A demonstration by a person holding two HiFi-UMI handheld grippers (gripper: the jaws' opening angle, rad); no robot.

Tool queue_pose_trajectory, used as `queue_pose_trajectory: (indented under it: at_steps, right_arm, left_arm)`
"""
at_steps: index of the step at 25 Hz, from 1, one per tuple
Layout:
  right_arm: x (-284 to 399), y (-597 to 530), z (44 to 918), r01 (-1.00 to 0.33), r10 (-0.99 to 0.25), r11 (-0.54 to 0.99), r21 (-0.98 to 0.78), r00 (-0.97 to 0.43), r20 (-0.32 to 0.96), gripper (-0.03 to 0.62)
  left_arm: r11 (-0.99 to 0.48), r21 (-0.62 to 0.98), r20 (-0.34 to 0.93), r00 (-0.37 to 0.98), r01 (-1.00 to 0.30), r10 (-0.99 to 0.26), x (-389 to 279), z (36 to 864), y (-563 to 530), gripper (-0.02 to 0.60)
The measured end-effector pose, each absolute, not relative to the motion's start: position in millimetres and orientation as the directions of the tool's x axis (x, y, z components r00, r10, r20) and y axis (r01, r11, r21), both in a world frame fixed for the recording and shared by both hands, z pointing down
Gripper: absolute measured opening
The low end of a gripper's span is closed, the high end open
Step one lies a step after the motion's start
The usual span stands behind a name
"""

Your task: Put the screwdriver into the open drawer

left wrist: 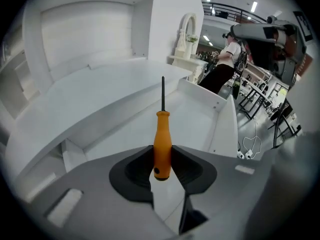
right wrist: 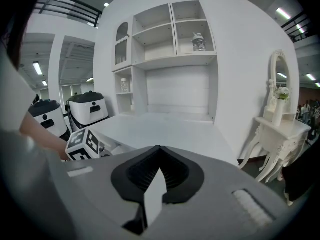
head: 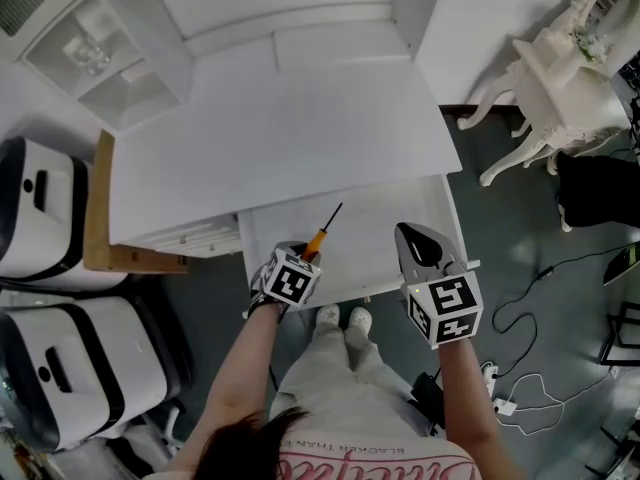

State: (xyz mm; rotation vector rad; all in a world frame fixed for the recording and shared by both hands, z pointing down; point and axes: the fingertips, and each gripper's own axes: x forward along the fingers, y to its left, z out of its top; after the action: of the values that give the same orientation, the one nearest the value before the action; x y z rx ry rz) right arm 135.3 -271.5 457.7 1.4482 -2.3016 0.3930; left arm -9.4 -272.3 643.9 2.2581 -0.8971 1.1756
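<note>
The screwdriver (head: 320, 234) has an orange handle and a thin dark shaft. My left gripper (head: 300, 255) is shut on the handle, and the shaft points away over the open white drawer (head: 450, 218). In the left gripper view the screwdriver (left wrist: 162, 139) stands between the dark pads of the left gripper (left wrist: 162, 153), tip towards the far end of the drawer (left wrist: 220, 115), whose inside looks bare. My right gripper (head: 420, 241) hovers at the drawer's front right corner. In its own view the right gripper (right wrist: 159, 150) has its jaws together with nothing in them.
The drawer juts out from under a white desk top (head: 290, 128) with a shelf unit (head: 90, 48) behind it. Two white-and-black machines (head: 45, 218) stand left. A white ornate table (head: 560, 78) and floor cables (head: 520, 368) lie right. The person's feet (head: 345, 318) are below the drawer front.
</note>
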Motion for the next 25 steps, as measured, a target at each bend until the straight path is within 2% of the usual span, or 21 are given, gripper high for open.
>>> queue_pose_trajectory:
  at_steps: [12,25]
  right_arm:
    - [155,-287,477,-0.920,-0.776,0.387,-0.057,-0.358,0.519,0.002]
    - [159,-293,495,-0.930,-0.761,0.352,-0.106,-0.350,0.546,0.002]
  left_arm:
    - [-0.653,0.153,0.936,0.320,-0.742,-0.143,-19,703,-276,0.129]
    - [-0.604,0.178,0.960,0.272,-0.777,-0.066,-21,735,-285,0.129]
